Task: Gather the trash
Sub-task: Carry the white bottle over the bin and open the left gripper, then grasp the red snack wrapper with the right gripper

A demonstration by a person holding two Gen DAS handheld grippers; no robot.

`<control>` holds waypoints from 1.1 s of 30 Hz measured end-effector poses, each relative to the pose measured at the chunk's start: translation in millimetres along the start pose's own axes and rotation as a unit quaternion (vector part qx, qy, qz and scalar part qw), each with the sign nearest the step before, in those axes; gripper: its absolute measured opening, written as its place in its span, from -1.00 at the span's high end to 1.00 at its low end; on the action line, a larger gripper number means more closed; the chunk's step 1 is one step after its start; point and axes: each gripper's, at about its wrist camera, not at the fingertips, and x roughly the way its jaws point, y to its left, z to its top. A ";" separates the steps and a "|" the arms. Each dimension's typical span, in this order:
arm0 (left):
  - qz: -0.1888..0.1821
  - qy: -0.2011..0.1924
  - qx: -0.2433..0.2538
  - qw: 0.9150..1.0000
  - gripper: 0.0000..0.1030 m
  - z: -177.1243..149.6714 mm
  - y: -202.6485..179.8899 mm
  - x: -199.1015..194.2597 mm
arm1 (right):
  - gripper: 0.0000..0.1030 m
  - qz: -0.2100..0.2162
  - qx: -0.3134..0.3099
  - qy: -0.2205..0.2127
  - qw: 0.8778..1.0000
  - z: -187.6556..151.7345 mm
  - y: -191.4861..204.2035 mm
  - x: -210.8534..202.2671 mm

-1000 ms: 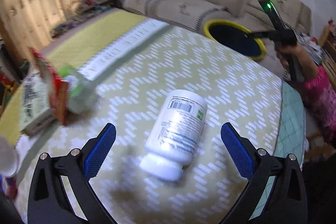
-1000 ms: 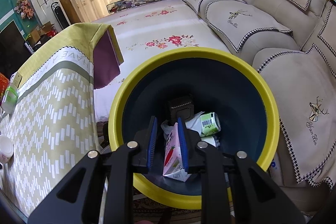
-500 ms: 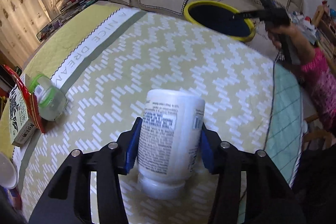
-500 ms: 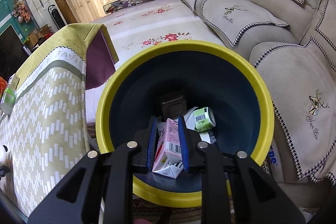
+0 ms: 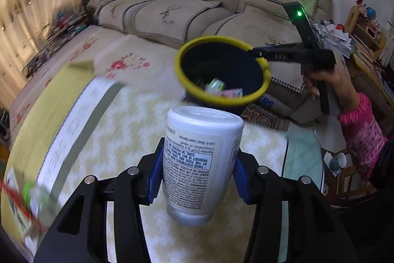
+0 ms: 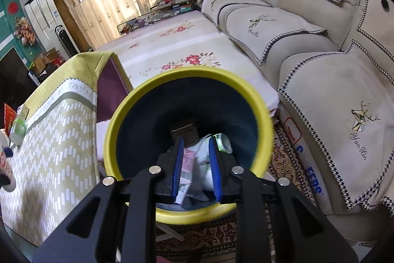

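Note:
A white plastic bottle (image 5: 199, 164) with a printed label hangs cap down above the table, and my left gripper (image 5: 198, 152) is shut on its sides. Beyond it, past the table's far edge, is a dark bin with a yellow rim (image 5: 182, 70). My right gripper (image 5: 256, 53) is shut on its right rim. In the right wrist view the right gripper (image 6: 196, 142) reaches in over the near rim of the bin (image 6: 113, 130). Inside lie a pink carton (image 6: 187, 162), a green-labelled can (image 6: 222, 141) and white scraps.
The table wears a yellow chevron cloth (image 5: 110, 139). A green-capped jar (image 6: 18, 127) and a red box lie at its left end. A beige sofa (image 6: 320, 65) stands behind the bin. A person's arm in a pink sleeve (image 5: 357, 130) holds the right gripper.
My left gripper closed on the bottle lying on the cloth and lifted it toward the bin. The bin, held by the right gripper, came closer to the table's edge.

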 end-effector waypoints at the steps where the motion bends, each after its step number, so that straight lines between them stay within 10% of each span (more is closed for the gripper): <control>1: -0.003 -0.002 0.004 1.000 0.05 9.6 -2.5 5.3 | 0.61 -0.002 0.001 -0.002 1.000 -0.4 -4.2 -2.4; 15: -0.040 0.017 0.003 0.999 0.04 148.9 -34.2 136.0 | 0.60 -0.027 0.037 0.009 0.999 -15.4 -66.0 -6.2; 19: -0.014 -0.003 -0.022 1.000 -0.59 163.0 -31.8 148.3 | 0.59 -0.027 0.039 0.014 0.999 -20.1 -71.0 -4.6; 25: 0.009 -0.063 -0.049 0.997 -0.72 139.4 -15.2 92.8 | 0.47 -0.016 0.035 0.015 0.999 -22.5 -61.9 -1.7; 33: 0.061 -0.148 -0.111 0.981 -0.91 29.1 17.3 -18.5 | 0.47 -0.009 0.014 0.023 1.000 -20.3 -32.9 6.3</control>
